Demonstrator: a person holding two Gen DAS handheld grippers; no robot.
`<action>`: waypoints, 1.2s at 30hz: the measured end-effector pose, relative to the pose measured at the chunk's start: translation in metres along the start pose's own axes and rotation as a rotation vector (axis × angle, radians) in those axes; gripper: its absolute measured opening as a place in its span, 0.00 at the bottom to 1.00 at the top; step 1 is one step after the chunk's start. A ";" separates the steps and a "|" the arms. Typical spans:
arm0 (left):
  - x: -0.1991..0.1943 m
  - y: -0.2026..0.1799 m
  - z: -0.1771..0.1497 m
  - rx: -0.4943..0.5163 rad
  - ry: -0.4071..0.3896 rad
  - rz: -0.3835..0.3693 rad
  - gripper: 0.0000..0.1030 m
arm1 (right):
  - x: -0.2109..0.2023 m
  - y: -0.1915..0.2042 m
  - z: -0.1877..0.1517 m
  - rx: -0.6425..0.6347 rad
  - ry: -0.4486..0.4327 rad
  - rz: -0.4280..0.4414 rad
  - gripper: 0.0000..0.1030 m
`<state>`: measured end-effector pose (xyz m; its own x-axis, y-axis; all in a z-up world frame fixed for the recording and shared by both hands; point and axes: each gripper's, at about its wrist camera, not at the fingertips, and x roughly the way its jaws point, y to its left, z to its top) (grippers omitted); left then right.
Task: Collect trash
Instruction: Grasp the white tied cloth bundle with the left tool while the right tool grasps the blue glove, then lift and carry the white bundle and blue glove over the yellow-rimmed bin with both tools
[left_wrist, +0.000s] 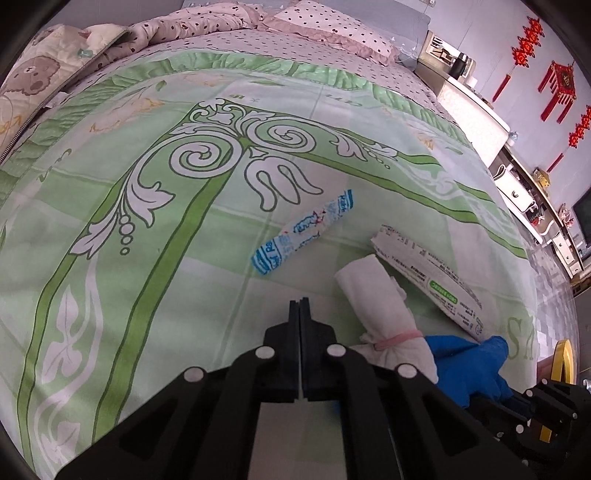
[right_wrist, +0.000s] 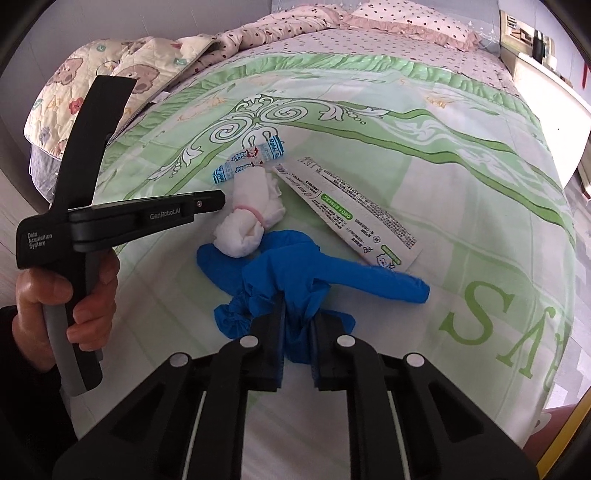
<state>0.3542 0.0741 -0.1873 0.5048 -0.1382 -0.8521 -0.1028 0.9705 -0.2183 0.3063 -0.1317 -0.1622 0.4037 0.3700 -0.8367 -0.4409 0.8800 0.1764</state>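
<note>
Crumpled blue glove (right_wrist: 295, 280), tied white wad (right_wrist: 251, 218), two wrappers (right_wrist: 347, 214)

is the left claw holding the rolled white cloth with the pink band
No, the left claw is shut on nothing, its tips beside the rolled white cloth with the pink band on the green patterned bedsheet.

Bedspread (right_wrist: 461, 192): smooth woven cloth, matt, printed in green and white.
Quilt (right_wrist: 122, 66), far left: padded, stitched cloth with a soft, matt face.
Glove (right_wrist: 295, 266): thin blue rubbery film, crumpled, with a faint sheen.
Cloth roll (right_wrist: 247, 221): white, soft and slightly fuzzy, bound by a pink elastic band.
Long packet (right_wrist: 354, 214): flat printed paper or film, smooth, lightly creased.
Small wrapper (left_wrist: 303, 230): crinkled printed plastic film, blue on white.
Right gripper (right_wrist: 297, 321): matt black plastic with pale round metal-looking pins.
Left gripper (left_wrist: 300, 301): the same matt black plastic.
</note>
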 end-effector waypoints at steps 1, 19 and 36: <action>-0.003 0.000 0.000 0.000 -0.003 -0.001 0.00 | -0.003 0.000 -0.001 0.002 -0.003 0.003 0.09; -0.027 -0.047 -0.008 0.136 -0.014 -0.008 0.12 | -0.053 -0.009 -0.026 0.032 -0.027 -0.006 0.09; 0.017 -0.095 -0.012 0.216 0.027 0.025 0.24 | -0.066 -0.031 -0.033 0.093 -0.053 0.014 0.09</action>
<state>0.3626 -0.0231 -0.1864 0.4812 -0.1156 -0.8690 0.0726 0.9931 -0.0919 0.2663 -0.1932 -0.1294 0.4407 0.3959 -0.8056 -0.3720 0.8973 0.2375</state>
